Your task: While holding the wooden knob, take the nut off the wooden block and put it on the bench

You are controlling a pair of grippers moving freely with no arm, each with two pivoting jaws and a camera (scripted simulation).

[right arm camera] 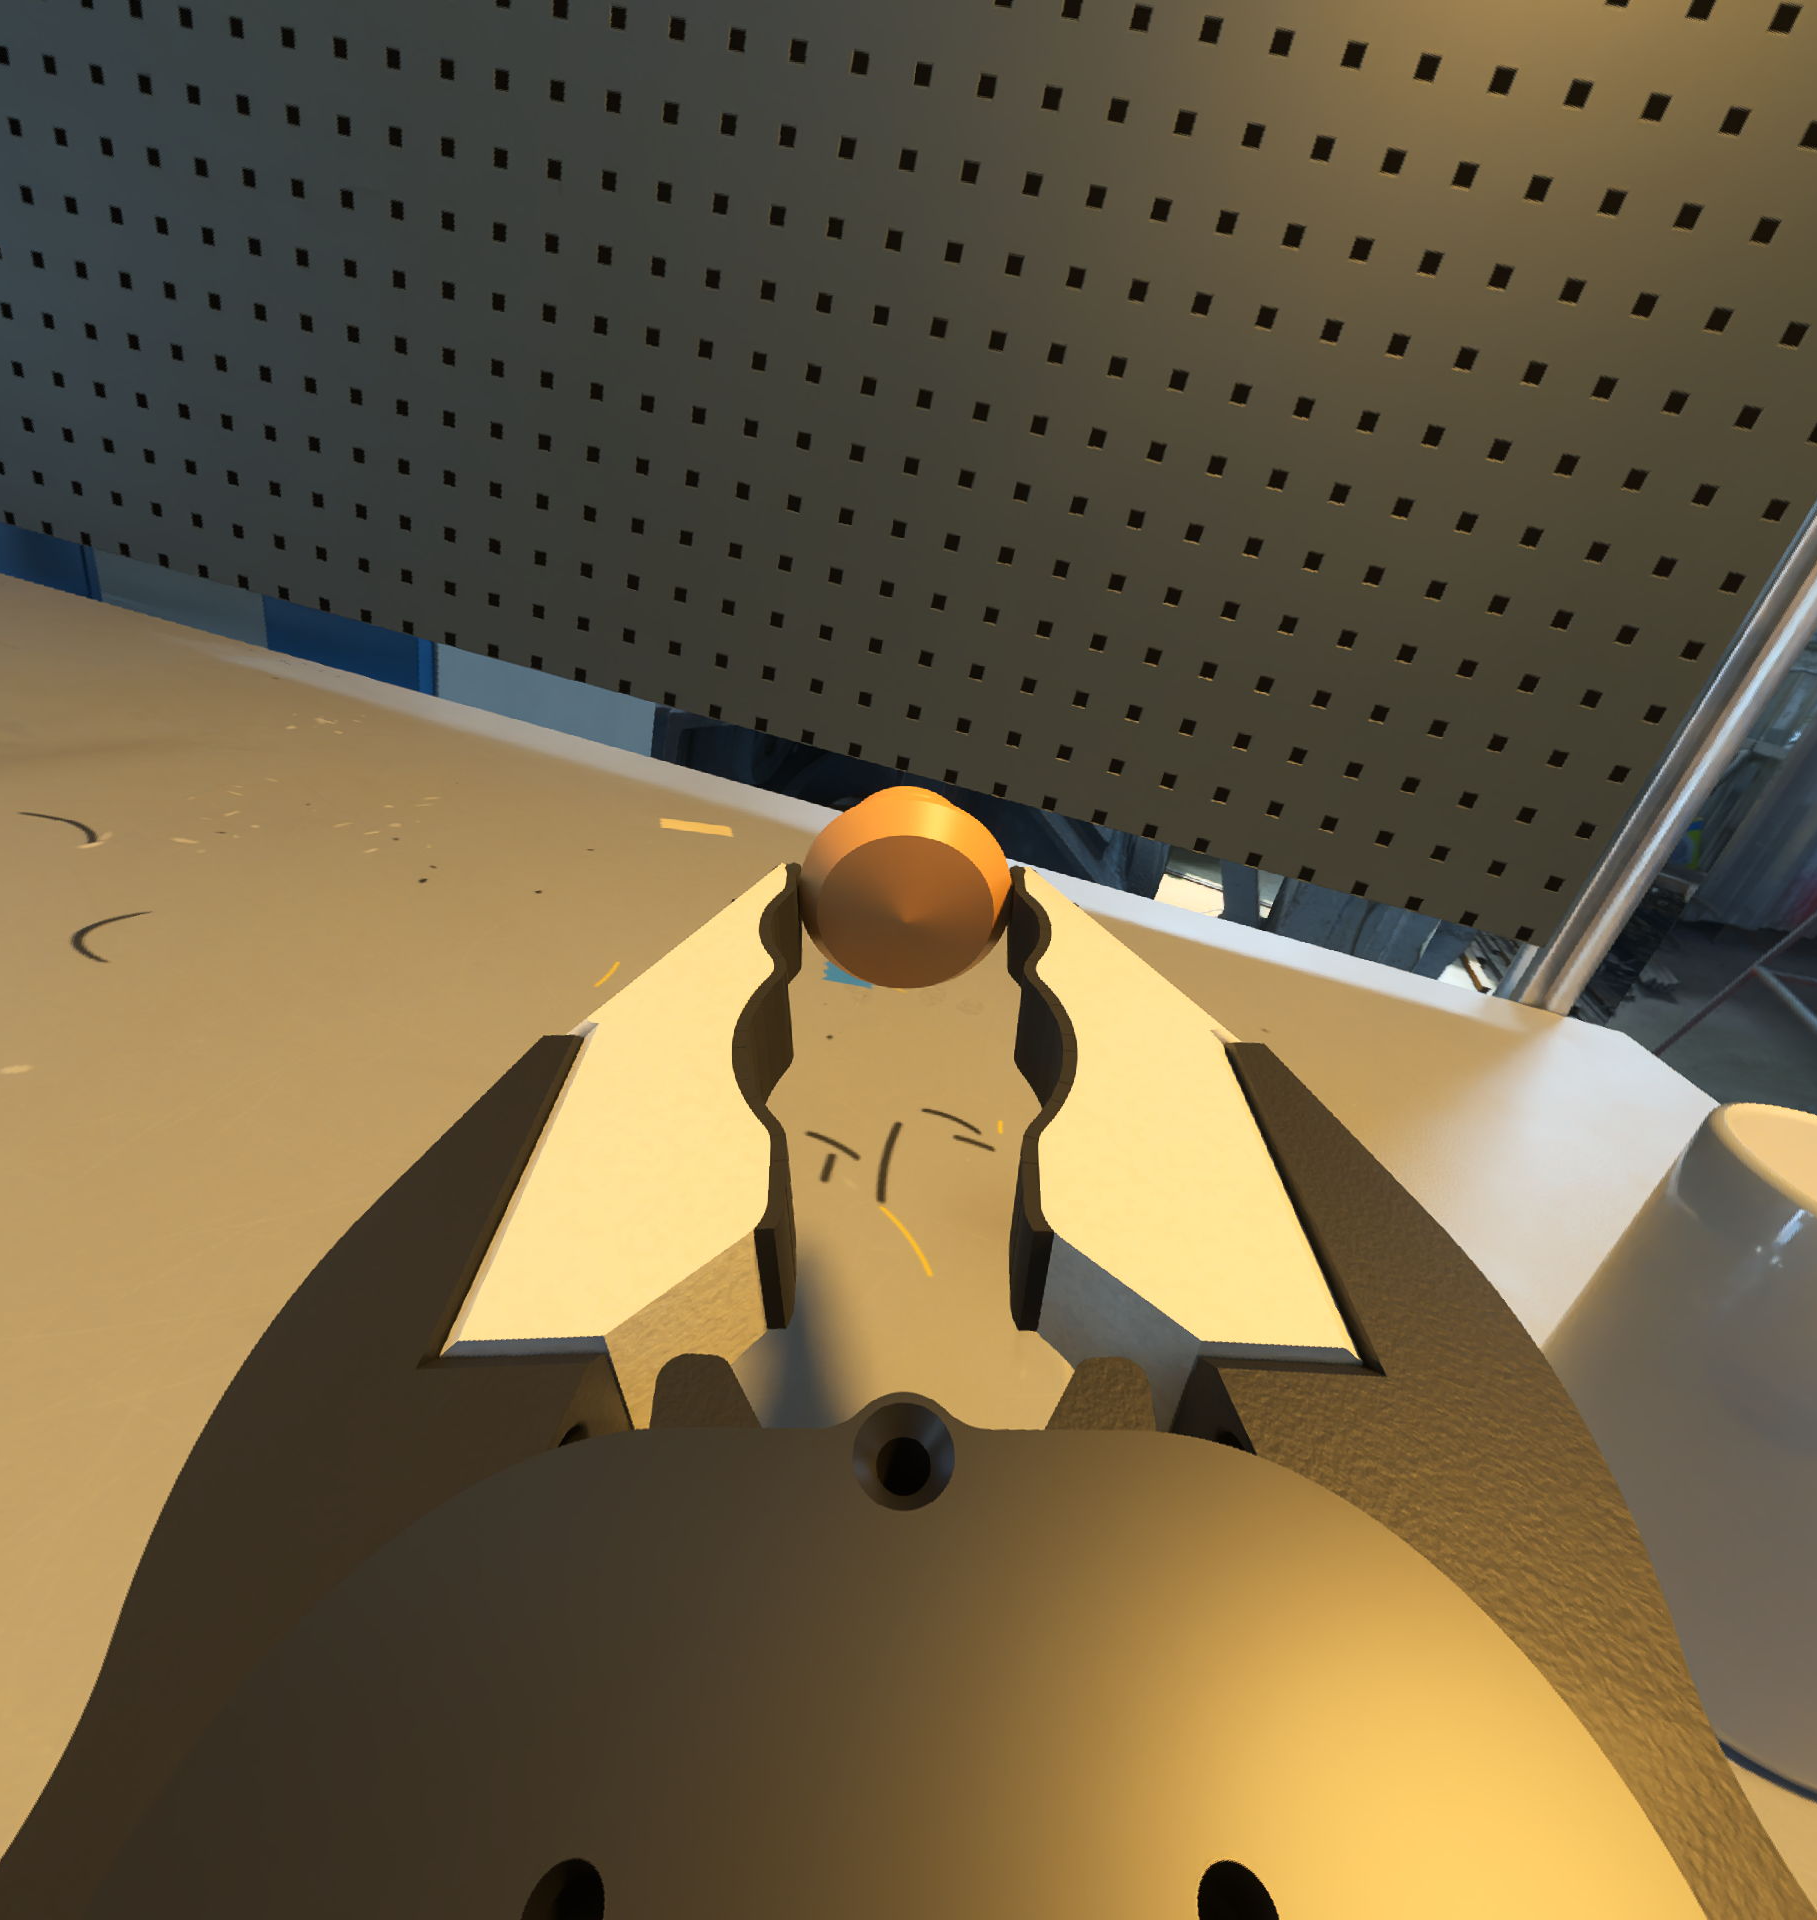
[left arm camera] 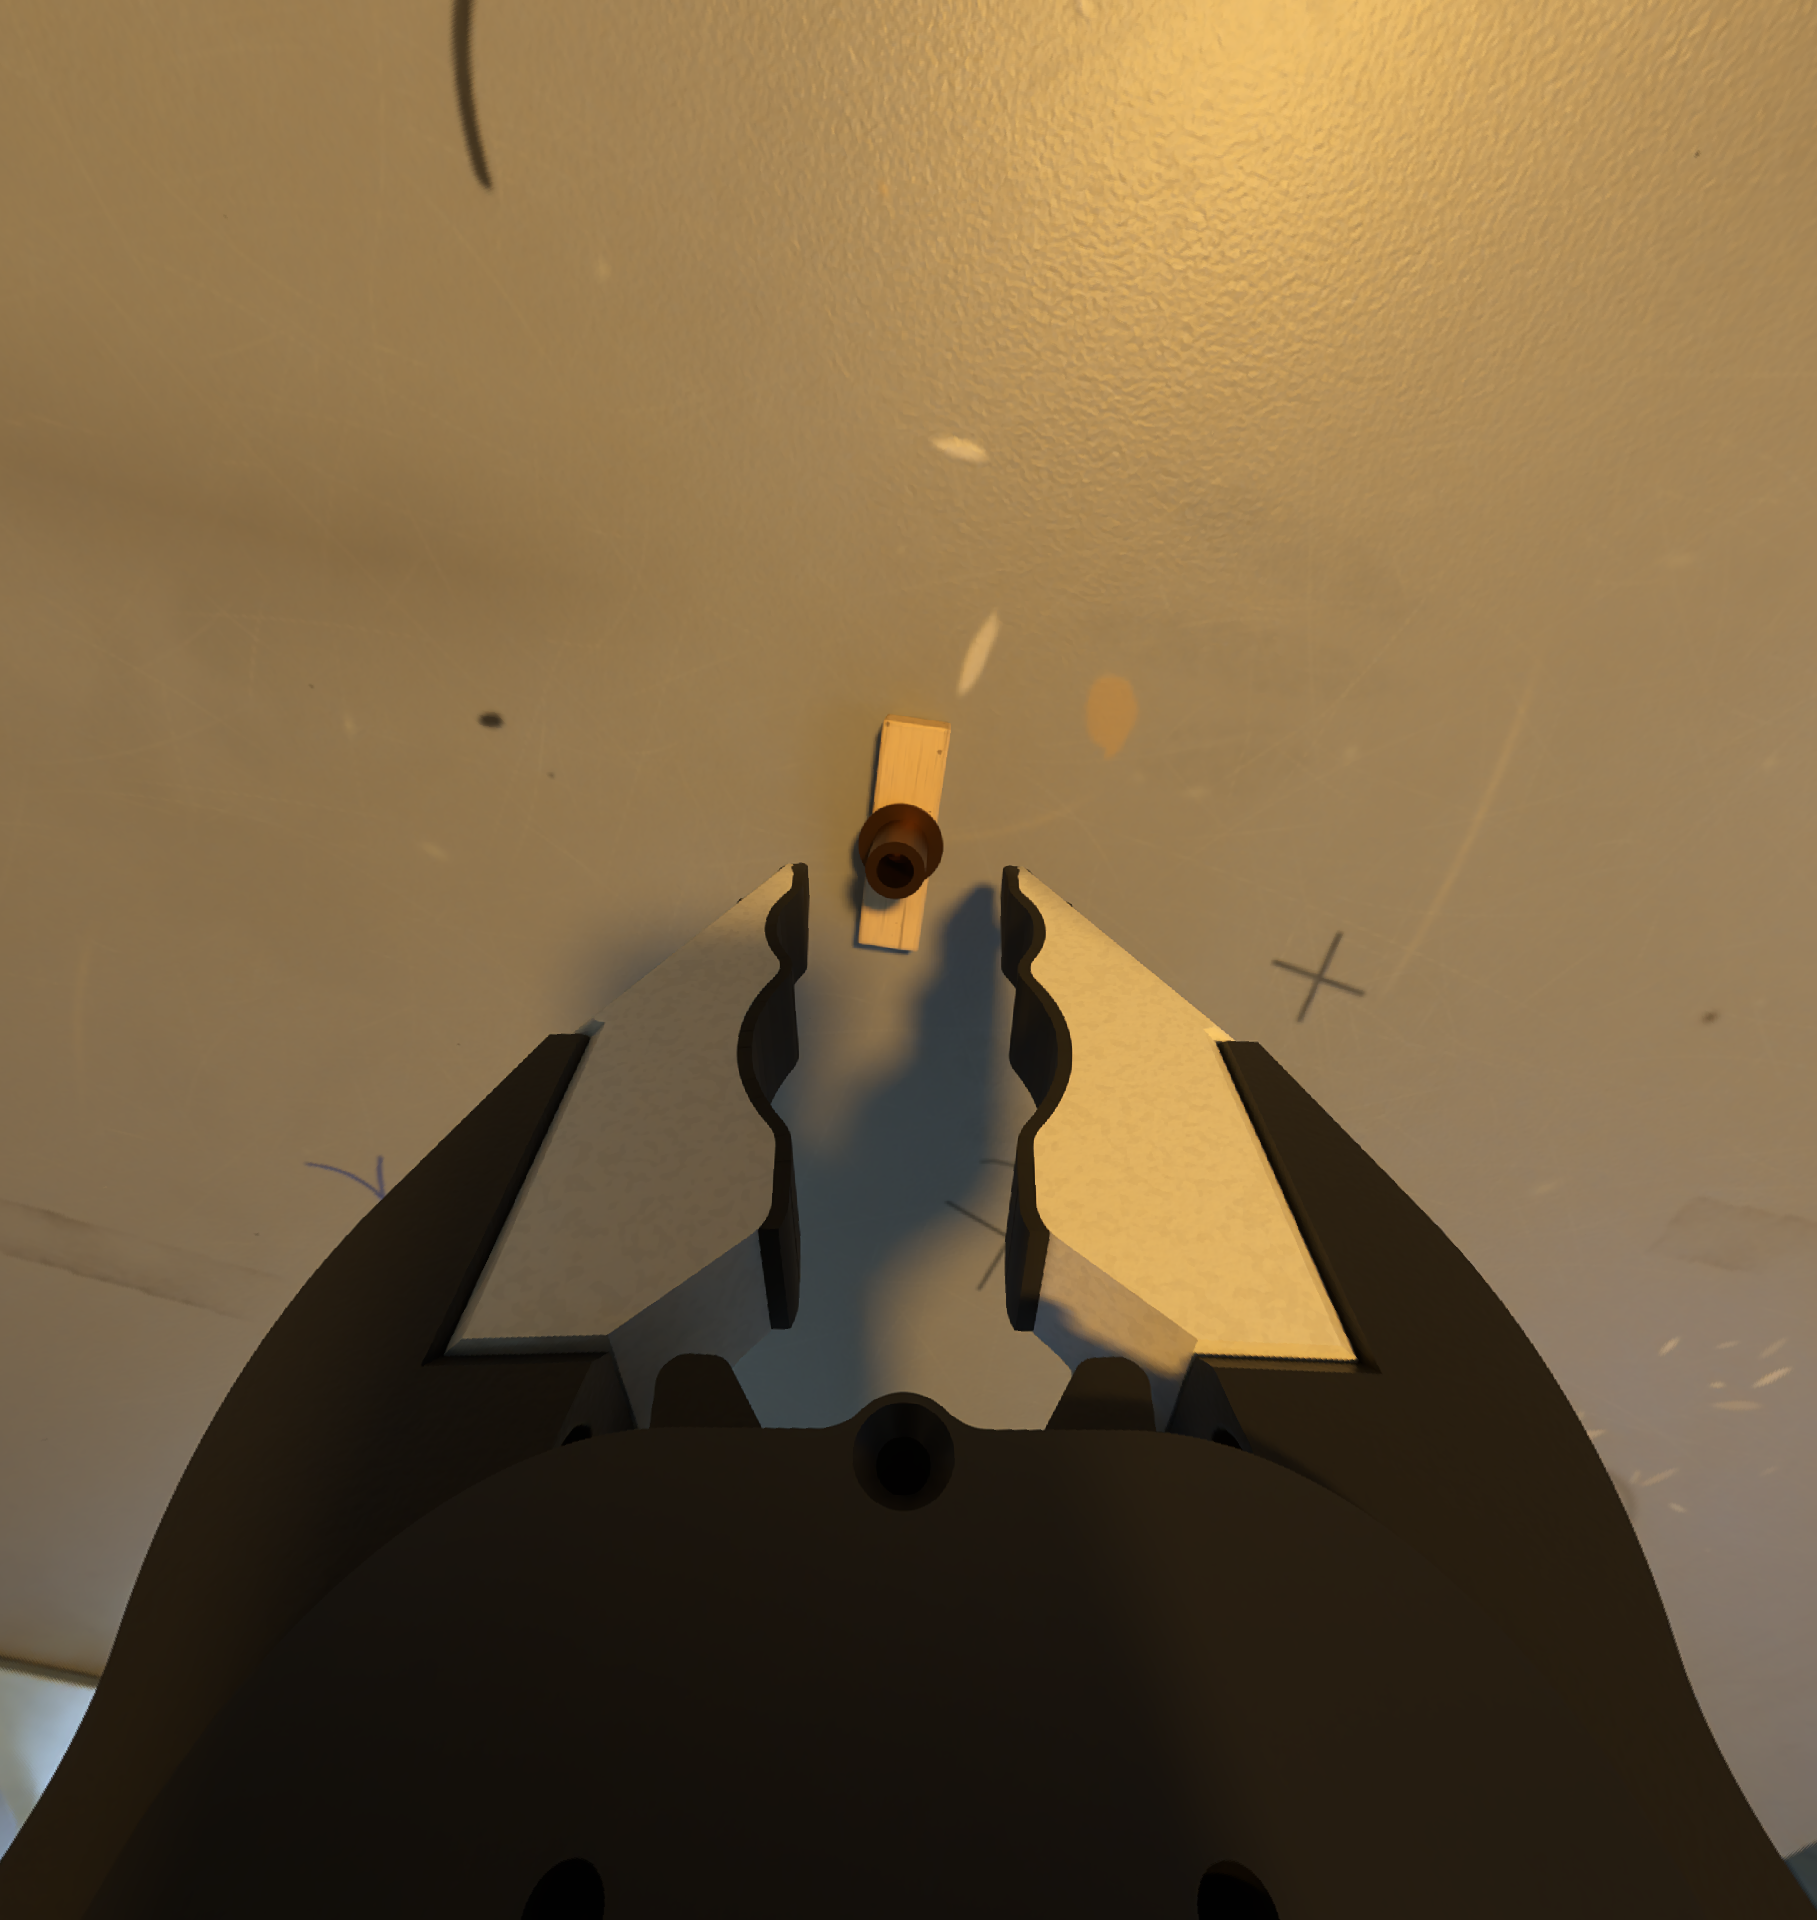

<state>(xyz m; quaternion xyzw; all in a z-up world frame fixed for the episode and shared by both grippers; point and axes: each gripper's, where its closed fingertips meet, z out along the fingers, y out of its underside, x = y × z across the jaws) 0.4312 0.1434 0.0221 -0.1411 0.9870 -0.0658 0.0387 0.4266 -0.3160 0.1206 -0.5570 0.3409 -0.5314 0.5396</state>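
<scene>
In the left wrist view a small pale wooden block [left arm camera: 914,758] lies flat on the beige bench [left arm camera: 1299,416]. A dark brown nut [left arm camera: 899,854] with a hole in its top stands on the block's middle. My left gripper [left arm camera: 904,883] is open and empty, above the bench, with the nut showing between its fingertips; whether it is level with the nut I cannot tell. In the right wrist view my right gripper [right arm camera: 904,896] is shut on a round orange wooden knob [right arm camera: 909,914], held at the fingertips above the bench. The block and nut do not show in that view.
A white upturned bowl-like vessel [right arm camera: 1756,1403] stands close to the right of my right gripper. A grey pegboard [right arm camera: 883,364] rises behind the bench's far edge, with a metal post [right arm camera: 1714,727] at the right. Pen marks dot the bench.
</scene>
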